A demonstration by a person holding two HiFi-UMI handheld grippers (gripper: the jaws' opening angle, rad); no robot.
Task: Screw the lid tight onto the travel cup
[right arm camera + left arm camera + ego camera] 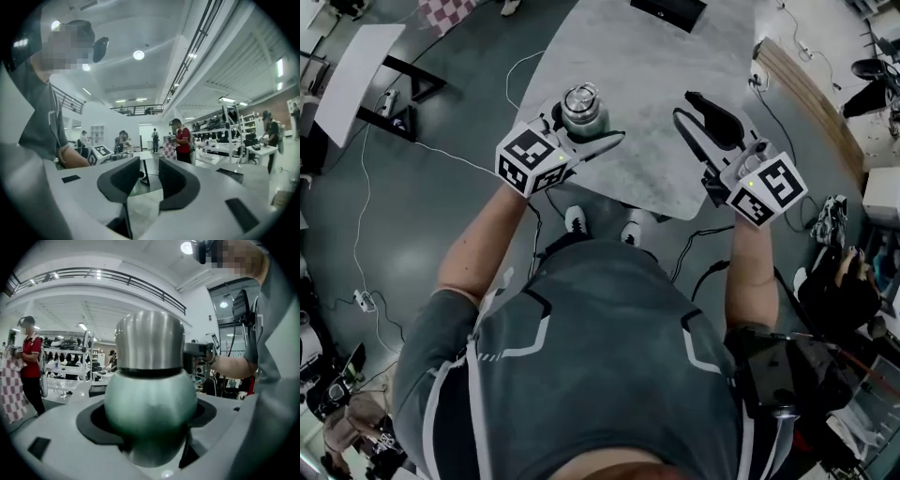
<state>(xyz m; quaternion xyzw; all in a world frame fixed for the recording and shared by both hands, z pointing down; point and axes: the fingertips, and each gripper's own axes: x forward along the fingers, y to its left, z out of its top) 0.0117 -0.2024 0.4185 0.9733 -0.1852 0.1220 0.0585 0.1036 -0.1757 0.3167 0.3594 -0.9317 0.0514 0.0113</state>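
A green travel cup (584, 118) with a steel lid (581, 97) stands upright near the front edge of the grey table (656, 56). My left gripper (586, 129) is shut on the cup's body. In the left gripper view the green body (150, 404) fills the space between the jaws, and the steel lid (149, 341) sits on top. My right gripper (684, 105) hovers over the table to the right of the cup, apart from it. Its jaws (149, 176) stand a little apart with nothing between them.
A dark flat object (668, 11) lies at the table's far edge. A white table (352, 75) stands to the left, with cables (441, 150) across the floor. A person in a red shirt (183, 140) stands beyond the right gripper, and shelves with goods fill the background.
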